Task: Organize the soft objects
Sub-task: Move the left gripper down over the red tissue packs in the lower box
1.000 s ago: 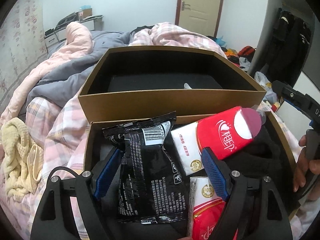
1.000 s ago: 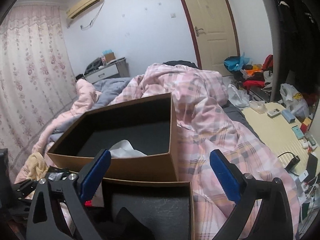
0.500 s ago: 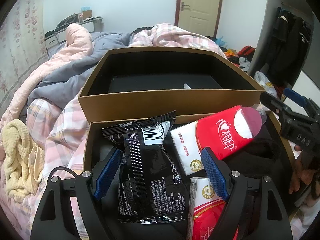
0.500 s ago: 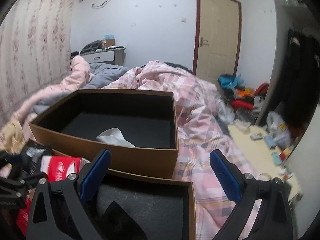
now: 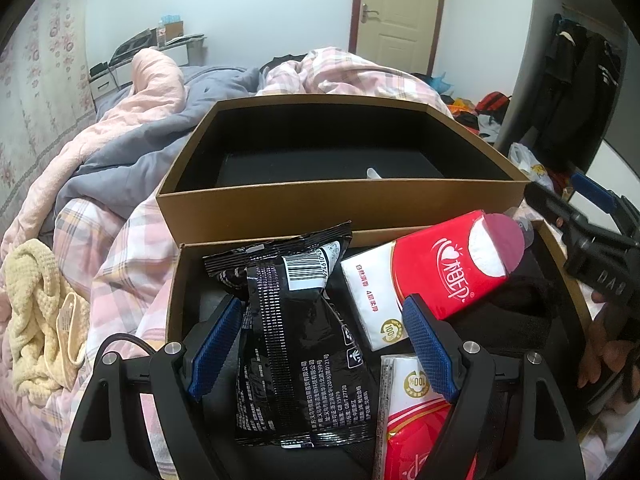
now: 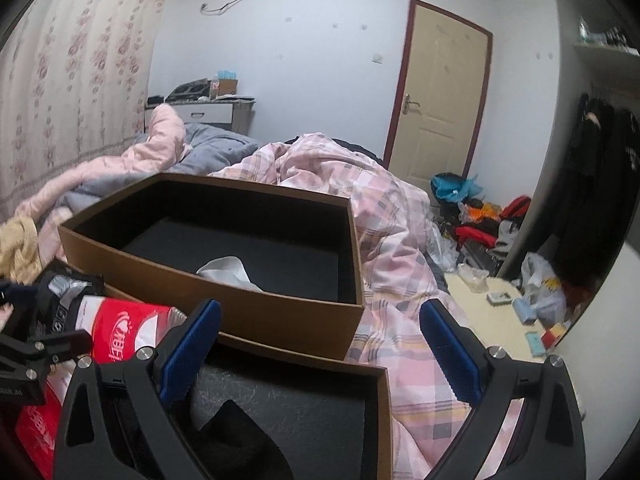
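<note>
At the bottom of the left wrist view, the left gripper (image 5: 322,344) stands released, its blue pads spread to either side of a black foil packet (image 5: 304,340) that lies in the near box (image 5: 176,280); whether either pad touches the packet is hard to tell. Lower right of it, a second red tissue pack (image 5: 416,412) is cut off by the frame edge and partly hidden behind the right-hand finger. Just beyond, a red-and-white tissue pack (image 5: 432,276) leans across dark fabric (image 5: 512,316) whose shape cannot be made out.

At the right edge, the right gripper (image 6: 320,340) enters that view; in its own view it hangs released and empty above the near box's right corner.

Behind, the far box (image 5: 340,208) holds a white crumpled item (image 6: 226,270), mostly hidden by the box wall in the left view. At left, a yellow knitted cloth (image 5: 36,320) lies on the pink plaid quilt (image 6: 384,216).
</note>
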`<state>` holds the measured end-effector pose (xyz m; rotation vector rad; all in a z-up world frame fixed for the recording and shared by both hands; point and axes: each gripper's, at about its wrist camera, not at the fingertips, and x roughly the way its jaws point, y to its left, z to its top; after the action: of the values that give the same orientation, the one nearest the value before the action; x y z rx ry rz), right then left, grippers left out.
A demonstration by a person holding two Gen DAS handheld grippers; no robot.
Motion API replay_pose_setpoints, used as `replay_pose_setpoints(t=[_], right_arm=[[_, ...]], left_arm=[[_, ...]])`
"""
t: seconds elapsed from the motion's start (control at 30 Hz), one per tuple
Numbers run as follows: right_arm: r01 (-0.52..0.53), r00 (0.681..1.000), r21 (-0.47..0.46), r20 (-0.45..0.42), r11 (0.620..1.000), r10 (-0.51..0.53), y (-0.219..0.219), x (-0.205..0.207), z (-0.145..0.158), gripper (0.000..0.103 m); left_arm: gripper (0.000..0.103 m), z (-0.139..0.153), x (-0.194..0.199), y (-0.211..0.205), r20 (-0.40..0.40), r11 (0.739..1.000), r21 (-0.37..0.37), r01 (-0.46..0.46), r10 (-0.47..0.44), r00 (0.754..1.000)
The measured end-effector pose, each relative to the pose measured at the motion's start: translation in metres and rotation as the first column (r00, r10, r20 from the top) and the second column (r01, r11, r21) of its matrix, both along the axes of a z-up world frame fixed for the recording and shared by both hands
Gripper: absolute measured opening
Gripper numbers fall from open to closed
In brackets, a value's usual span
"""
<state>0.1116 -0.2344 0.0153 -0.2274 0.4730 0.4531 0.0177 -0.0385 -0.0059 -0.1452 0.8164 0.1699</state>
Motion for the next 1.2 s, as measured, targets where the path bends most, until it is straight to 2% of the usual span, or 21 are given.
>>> replay_pose_setpoints(t=[0.17,0.33,1.2], right_arm=[[0.032,0.998,0.086,-0.064,0.996,-0.027,-0.013,0.012,-0.001,0.099],[0.05,0.993,0.104,-0.108,0.993,-0.039,-0.013,0.015,-0.004,0.099],[0.044,0.993,0.121,-0.118,0.992,-0.03,-0.016,0.015,-0.001,0.099]], left_arm=[[0.08,0.0,0.0,0.0,0.0,1.0,0.0,0.0,0.0,1.0],[0.08,0.0,0.0,0.0,0.0,1.0,0.0,0.0,0.0,1.0],[0.08,0.003,-0.002,0.001,0.012,1.0,0.002,0.0,0.0,1.0]])
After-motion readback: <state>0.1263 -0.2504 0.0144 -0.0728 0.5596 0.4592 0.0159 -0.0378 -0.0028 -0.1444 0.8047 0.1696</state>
